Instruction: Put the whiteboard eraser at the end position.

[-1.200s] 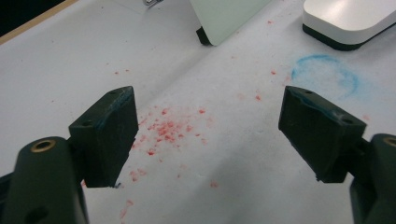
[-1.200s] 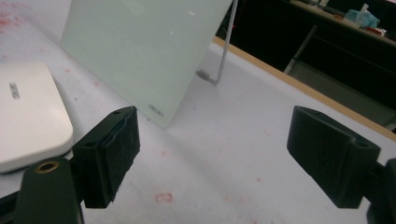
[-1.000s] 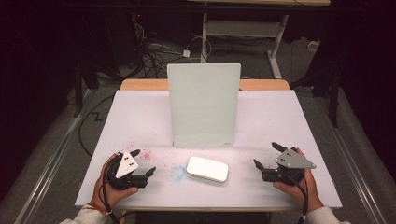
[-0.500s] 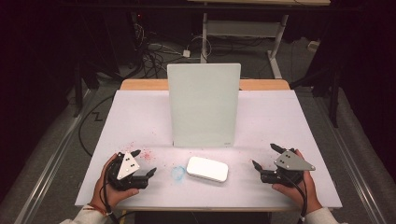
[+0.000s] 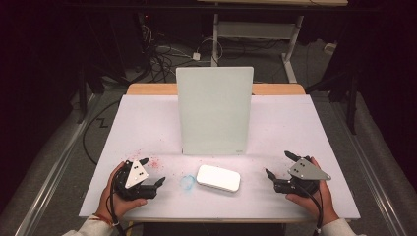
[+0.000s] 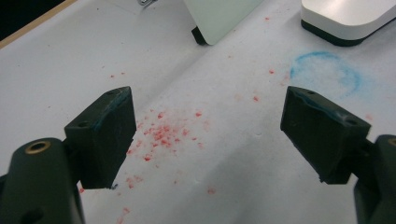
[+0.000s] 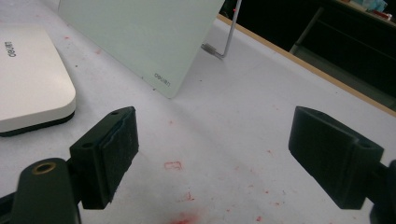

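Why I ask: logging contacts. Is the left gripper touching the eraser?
Apart. In the left gripper view, the open left gripper has bare table between it and the eraser.

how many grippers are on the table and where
2: the left gripper sits at the near left by the red specks, the right gripper at the near right; the white eraser lies between them.

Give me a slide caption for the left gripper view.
Open left gripper poised over red specks and a blue ring stain on the white table, white eraser block beyond.
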### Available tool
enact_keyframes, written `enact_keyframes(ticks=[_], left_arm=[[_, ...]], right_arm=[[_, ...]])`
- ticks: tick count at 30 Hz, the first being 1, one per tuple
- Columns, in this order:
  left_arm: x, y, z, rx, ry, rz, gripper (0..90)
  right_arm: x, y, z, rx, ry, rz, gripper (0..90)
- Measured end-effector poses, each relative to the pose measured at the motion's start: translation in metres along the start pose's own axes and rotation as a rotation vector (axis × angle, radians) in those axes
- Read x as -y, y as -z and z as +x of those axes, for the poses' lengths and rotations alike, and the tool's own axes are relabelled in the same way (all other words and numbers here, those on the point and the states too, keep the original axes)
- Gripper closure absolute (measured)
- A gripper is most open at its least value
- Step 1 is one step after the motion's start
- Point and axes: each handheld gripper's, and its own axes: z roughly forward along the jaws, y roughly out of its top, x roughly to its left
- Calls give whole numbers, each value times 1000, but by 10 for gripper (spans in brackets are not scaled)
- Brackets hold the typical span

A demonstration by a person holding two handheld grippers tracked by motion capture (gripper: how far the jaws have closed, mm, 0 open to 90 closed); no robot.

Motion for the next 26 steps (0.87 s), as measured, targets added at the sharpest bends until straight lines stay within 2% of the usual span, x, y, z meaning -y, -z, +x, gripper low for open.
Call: enact_keyframes(ticks=[8,11,12,21,22,24,26], left_arm=[[0,-1,0,2,0,2,177],[0,-2,1,4,3,4,177],[-1,-3,1,0,-8,0,177],[-1,-4,1,9,6,11,177],[-1,-4,1,3,-5,10,177],[-1,-5,1,11,8,16,177],[-1,-6,1,7,-4,12,177]], right_arm=[[-1,0,2,2,22,1,165],[-1,-1,2,0,20,6,165],[0,-1,2,-2,20,6,165],[0,-1,0,-1,18,8,165],[0,-1,0,2,23,7,165],[0,-1,0,0,15,5,165],[0,-1,0,6,21,2,165]])
